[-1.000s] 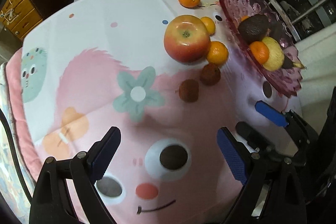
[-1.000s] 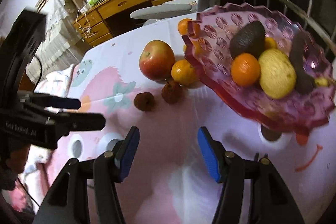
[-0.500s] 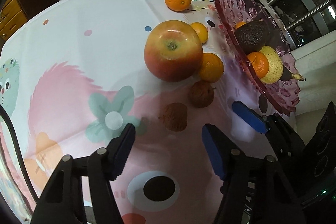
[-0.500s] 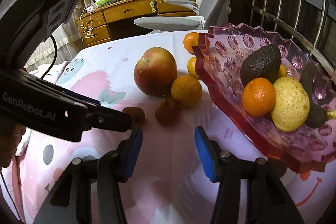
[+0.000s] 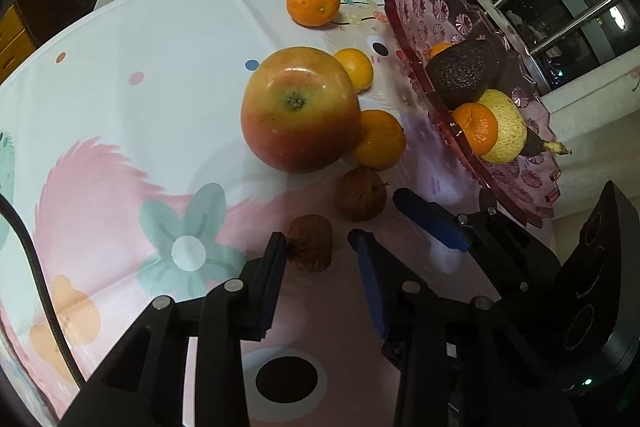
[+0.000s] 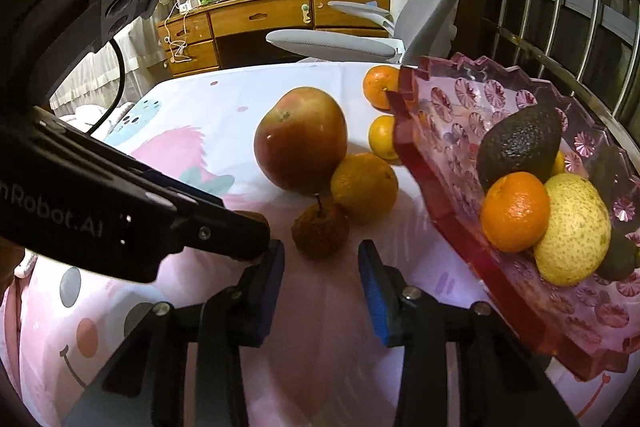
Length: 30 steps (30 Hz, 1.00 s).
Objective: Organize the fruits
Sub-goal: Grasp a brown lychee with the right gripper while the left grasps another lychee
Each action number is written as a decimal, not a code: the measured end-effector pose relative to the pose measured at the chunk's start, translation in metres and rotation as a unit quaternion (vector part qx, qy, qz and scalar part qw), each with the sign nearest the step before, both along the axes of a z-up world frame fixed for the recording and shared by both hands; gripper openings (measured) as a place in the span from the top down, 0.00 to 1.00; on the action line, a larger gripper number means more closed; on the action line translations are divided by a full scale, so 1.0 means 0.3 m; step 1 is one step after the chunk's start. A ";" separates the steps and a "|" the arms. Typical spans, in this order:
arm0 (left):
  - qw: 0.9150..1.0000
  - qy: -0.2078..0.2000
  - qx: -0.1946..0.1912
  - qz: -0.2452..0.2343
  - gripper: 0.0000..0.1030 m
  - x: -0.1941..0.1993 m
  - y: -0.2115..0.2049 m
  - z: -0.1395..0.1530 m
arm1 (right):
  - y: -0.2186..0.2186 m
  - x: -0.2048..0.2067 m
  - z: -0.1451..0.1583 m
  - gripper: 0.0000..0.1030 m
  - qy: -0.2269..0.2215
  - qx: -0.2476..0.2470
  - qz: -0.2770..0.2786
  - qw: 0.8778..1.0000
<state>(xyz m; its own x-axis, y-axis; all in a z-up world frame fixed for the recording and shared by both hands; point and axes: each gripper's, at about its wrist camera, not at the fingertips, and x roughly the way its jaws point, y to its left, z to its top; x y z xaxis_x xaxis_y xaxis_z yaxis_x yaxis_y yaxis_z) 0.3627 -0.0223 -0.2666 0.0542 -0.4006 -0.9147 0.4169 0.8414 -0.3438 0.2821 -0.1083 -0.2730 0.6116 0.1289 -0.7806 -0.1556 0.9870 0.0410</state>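
Jaws on both sides are closing but grip nothing yet: centre your left gripper [image 5: 320, 253] on the nearer shrivelled brown fruit [image 5: 311, 242] and your right gripper [image 6: 321, 259] on the stemmed brown fruit [image 6: 320, 230] before squeezing.

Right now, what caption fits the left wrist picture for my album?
Left gripper closing around a small brown fruit near the apple.

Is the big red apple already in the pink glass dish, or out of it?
Out. The apple rests on the tablecloth, left of the dish, against an orange.
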 end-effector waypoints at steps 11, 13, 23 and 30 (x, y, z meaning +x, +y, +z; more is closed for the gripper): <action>1.000 0.007 -0.009 0.013 0.80 0.020 0.045 -0.017 | 0.024 0.035 -0.013 0.67 0.001 -0.009 0.008 1.000; 1.000 0.007 -0.010 0.014 0.80 0.021 0.042 -0.019 | 0.024 0.038 -0.015 0.69 0.003 -0.008 0.008 1.000; 1.000 0.009 -0.013 0.027 0.81 0.026 0.049 -0.018 | 0.007 0.034 -0.007 0.71 0.009 0.014 0.013 1.000; 0.999 -0.014 -0.012 0.038 0.81 0.030 0.064 0.062 | 0.006 0.009 0.030 0.71 0.005 0.024 0.042 0.999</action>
<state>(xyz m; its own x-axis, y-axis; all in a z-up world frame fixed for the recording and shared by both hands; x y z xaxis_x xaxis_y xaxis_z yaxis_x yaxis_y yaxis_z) 0.3717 -0.0031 -0.2481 0.1108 -0.4161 -0.9025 0.3619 0.8627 -0.3533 0.2849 -0.1064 -0.2641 0.5895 0.2161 -0.7783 -0.2365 0.9675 0.0895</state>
